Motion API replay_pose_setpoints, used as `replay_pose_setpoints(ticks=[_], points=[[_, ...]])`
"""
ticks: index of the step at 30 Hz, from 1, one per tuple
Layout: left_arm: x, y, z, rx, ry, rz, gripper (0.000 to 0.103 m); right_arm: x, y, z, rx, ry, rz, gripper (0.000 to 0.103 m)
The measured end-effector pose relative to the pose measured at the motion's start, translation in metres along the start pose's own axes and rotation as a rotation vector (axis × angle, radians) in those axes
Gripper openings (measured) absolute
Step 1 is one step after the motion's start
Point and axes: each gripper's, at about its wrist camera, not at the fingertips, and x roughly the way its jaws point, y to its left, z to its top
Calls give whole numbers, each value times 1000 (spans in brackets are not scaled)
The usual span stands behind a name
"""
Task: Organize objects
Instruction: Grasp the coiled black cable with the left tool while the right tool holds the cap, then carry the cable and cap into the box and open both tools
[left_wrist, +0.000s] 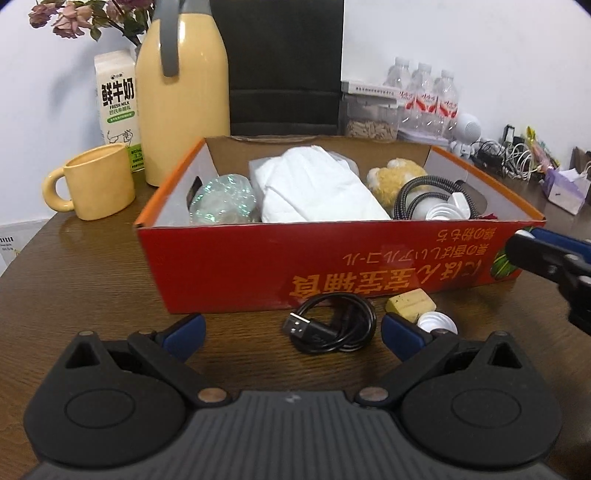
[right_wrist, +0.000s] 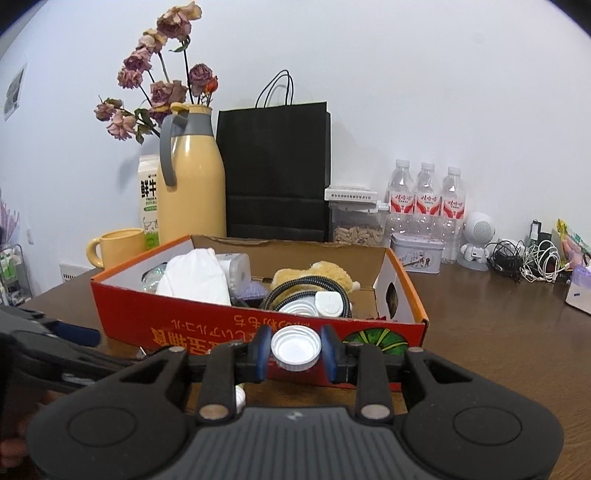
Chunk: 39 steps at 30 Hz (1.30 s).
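Note:
A red cardboard box (left_wrist: 236, 266) stands on the wooden table and holds a white cloth (left_wrist: 317, 188), a clear bottle (left_wrist: 221, 201), a plush toy (left_wrist: 395, 177), a braided cable (left_wrist: 417, 192) and white caps. In front of it lie a coiled black USB cable (left_wrist: 332, 328), a cork block (left_wrist: 410, 304) and a white cap (left_wrist: 437, 321). My left gripper (left_wrist: 293, 328) is open, its fingers on either side of the USB cable. My right gripper (right_wrist: 295, 350) is shut on a white bottle cap (right_wrist: 295, 349), held just in front of the box (right_wrist: 207, 325). The right gripper also shows at the right edge of the left wrist view (left_wrist: 546, 258).
Behind the box stand a yellow mug (left_wrist: 96, 181), a milk carton (left_wrist: 118, 107), a yellow thermos (left_wrist: 184, 96), a black paper bag (right_wrist: 275, 170), a jar of seeds (right_wrist: 356, 225), three water bottles (right_wrist: 426, 203), a tin (right_wrist: 417, 256) and a tangle of chargers (right_wrist: 532, 258).

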Motion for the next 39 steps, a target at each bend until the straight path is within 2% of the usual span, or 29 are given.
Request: replay_pose_setpoints(ticks=[6, 13, 15, 16, 17, 18, 22, 33, 39], points=[[12, -4, 3, -14, 29, 30, 103, -3, 0, 1, 5, -13, 12, 27], [17, -8, 5, -16, 44, 28, 101, -3, 1, 2, 1, -18, 18, 27], [16, -12, 4, 7, 42, 29, 92, -3, 1, 2, 1, -18, 18, 27], [14, -13, 4, 12, 34, 19, 79, -3, 1, 2, 1, -17, 18, 27], [11, -14, 3, 20, 20, 11, 56, -3, 1, 2, 2, -17, 20, 27], [9, -15, 3, 24, 11, 7, 54, -3, 1, 1, 4, -18, 24, 27], [2, -18, -1, 31, 1, -9, 54, 0, -3, -1, 24, -8, 23, 27], [-35, -13, -3, -3, -125, -15, 54, 4, -3, -3, 12, -15, 1, 27], [-54, -12, 8, -21, -202, -27, 54, 3, 3, 0, -21, -36, -20, 27]])
